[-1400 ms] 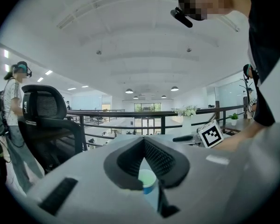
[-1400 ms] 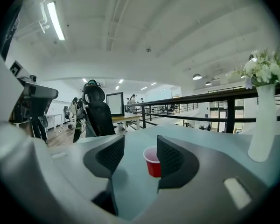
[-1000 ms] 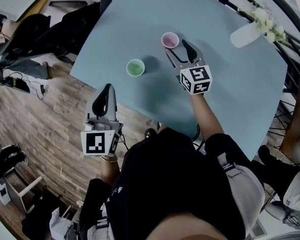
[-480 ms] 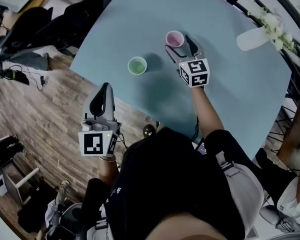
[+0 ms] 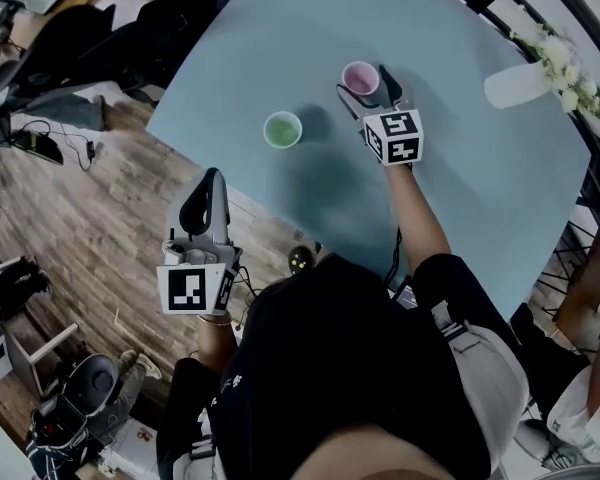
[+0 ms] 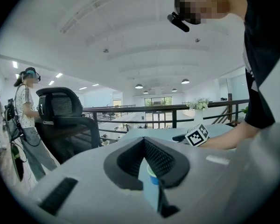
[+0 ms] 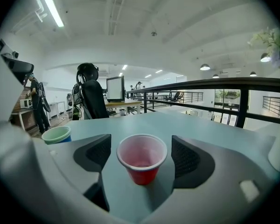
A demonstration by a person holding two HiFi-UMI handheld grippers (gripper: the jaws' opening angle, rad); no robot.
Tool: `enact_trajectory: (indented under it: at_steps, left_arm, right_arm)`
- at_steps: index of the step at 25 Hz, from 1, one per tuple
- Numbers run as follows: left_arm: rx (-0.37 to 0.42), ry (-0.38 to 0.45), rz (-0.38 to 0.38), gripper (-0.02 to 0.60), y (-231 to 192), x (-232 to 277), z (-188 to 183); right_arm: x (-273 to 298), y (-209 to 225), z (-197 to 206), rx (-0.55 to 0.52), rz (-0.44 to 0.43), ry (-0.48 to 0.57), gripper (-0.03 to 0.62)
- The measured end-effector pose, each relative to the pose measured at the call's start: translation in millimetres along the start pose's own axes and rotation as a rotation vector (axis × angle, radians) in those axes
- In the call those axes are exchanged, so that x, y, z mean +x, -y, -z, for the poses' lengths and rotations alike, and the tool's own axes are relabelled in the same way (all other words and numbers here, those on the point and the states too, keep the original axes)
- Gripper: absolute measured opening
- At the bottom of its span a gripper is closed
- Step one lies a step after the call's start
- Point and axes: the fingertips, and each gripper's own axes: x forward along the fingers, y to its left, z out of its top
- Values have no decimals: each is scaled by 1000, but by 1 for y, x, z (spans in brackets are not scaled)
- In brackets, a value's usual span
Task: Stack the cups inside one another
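Step in hand is judged as the approach for the first pick, on the right side only. The left gripper [image 5: 212, 180] is held clenched on nothing, short of the table [image 5: 460, 168] edge and well clear of both cups, so it is taken to be out of play. Further out, the right gripper [image 5: 368, 88] is set low over the table with its jaws spread wide (they have just been opening). The red cup [image 7: 142, 158] is bracketed between them, centred in the gap. Clear table is seen on both sides between the cup wall and the pads [image 7: 95, 154], so nothing is gripped yet. The next move, as judged: the jaws are to be closed gently on the wall below the rim (thin wall, likely to buckle if squeezed hard). The cup is then to be lifted straight up and carried to the blue cup [image 7: 56, 135], which is stood off to the left beyond the left jaw, well apart from it. The red cup is seen upright and empty, red outside and pale pink inside, with a pale rim and a taper toward the base. That taper should let it be dropped into the blue one, whose lining is seen as pale green.
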Motion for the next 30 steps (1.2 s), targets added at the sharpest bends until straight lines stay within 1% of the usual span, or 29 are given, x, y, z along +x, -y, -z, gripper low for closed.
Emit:
enact_trajectory:
  at_steps: [6, 9, 14, 18, 23, 30]
  left_arm:
    - [-1, -15, -15, -8, -4, -1, 2]
    - [-9, -16, -25, -8, -4, -1, 0]
    - [-10, -14, -41, -8, -10, -6, 4]
    - [-5, -2, -34, -8, -10, -8, 3]
    - [-3, 13, -34, -8, -9, -15, -1]
    - [-6, 42, -27, -8, -5, -22, -8]
  right_arm:
    - [9, 1, 6, 10, 5, -12, 395]
    - [9, 3, 7, -9, 12, -16, 356]
    - [9, 1, 8, -13, 14, -27, 351]
    - [5, -3, 8, -19, 8, -40, 352]
    - [-5, -13, -2, -21, -5, -32, 353]
    - [-22, -35, -19, -33, -44, -2, 353]
